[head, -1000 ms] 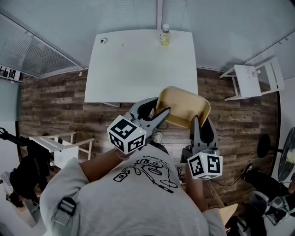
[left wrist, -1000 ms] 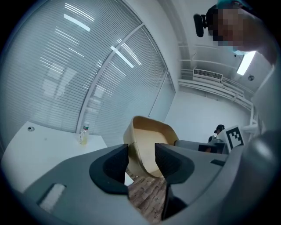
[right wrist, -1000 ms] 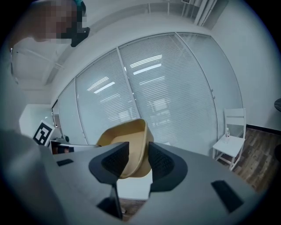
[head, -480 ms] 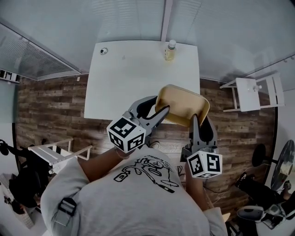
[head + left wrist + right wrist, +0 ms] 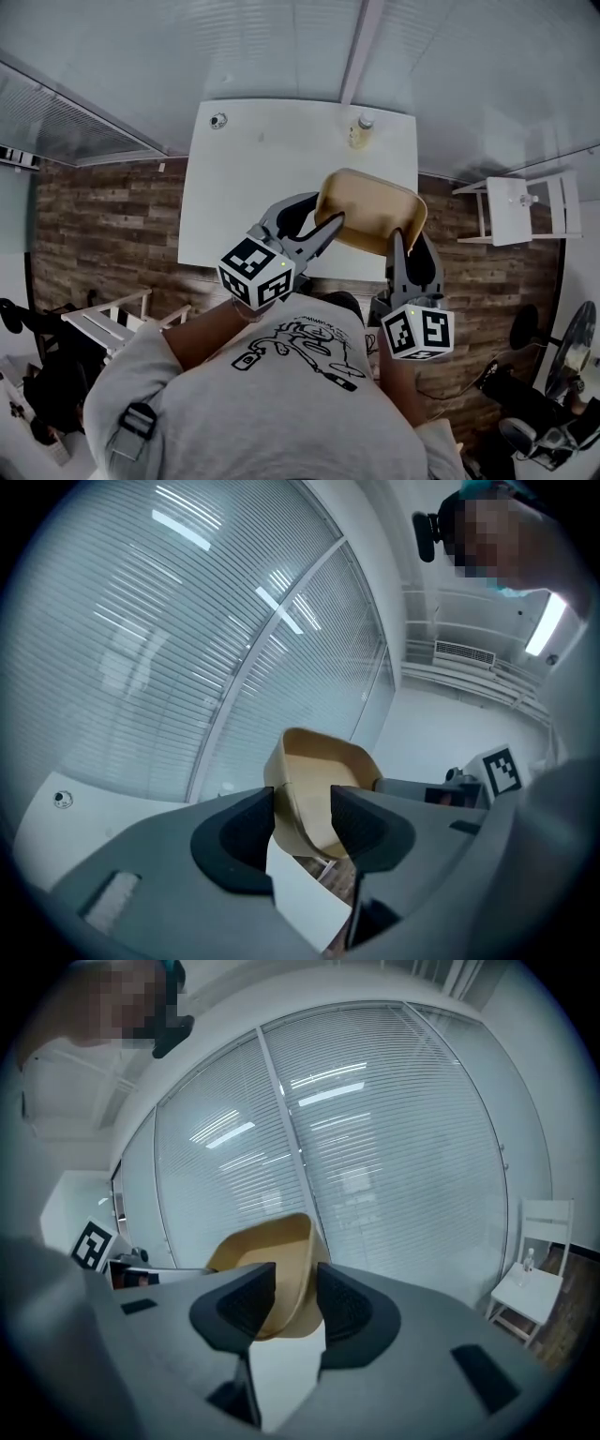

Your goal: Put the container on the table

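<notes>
Head view: bottle on table; gripper views: container wall clamped.

Container is being held btwn left gripper & right gripper, above table near edge; bottle is being borne at far edge.

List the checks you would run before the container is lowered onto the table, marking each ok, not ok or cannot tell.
1. The left gripper is shut on the rim of the tan container: ok.
2. The right gripper is shut on the opposite rim: ok.
3. The tan container is fully over the white table: not ok, it hangs across the near edge.
4. Bare tabletop lies ahead, with the bottle standing off at the far edge: ok.
5. Height above the tabletop: cannot tell.
</notes>
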The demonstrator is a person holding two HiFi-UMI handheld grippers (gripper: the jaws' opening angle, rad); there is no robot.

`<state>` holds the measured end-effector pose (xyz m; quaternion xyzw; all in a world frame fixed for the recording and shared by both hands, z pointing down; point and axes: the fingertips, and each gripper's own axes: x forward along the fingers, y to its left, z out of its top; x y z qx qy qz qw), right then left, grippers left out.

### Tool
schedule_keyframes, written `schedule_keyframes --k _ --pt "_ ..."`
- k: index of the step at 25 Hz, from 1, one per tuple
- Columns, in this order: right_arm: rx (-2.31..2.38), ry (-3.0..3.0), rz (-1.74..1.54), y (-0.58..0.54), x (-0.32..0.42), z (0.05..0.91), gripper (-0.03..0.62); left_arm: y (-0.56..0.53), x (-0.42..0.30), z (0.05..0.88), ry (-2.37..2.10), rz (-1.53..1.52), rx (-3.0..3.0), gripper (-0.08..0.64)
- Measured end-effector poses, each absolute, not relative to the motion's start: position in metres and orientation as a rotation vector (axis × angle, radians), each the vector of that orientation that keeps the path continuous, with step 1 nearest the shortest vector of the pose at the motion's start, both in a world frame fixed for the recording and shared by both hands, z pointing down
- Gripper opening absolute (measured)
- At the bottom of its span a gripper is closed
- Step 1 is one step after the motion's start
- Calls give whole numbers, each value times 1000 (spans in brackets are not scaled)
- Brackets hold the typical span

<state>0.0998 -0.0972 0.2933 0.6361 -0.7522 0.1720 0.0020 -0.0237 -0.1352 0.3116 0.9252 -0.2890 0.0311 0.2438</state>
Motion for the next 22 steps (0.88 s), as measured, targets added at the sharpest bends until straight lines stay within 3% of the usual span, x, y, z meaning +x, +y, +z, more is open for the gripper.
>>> schedule_keyframes --k 22 --pt "1911 -2382 517 -126 129 295 127 -157 4 308 -838 55 2516 173"
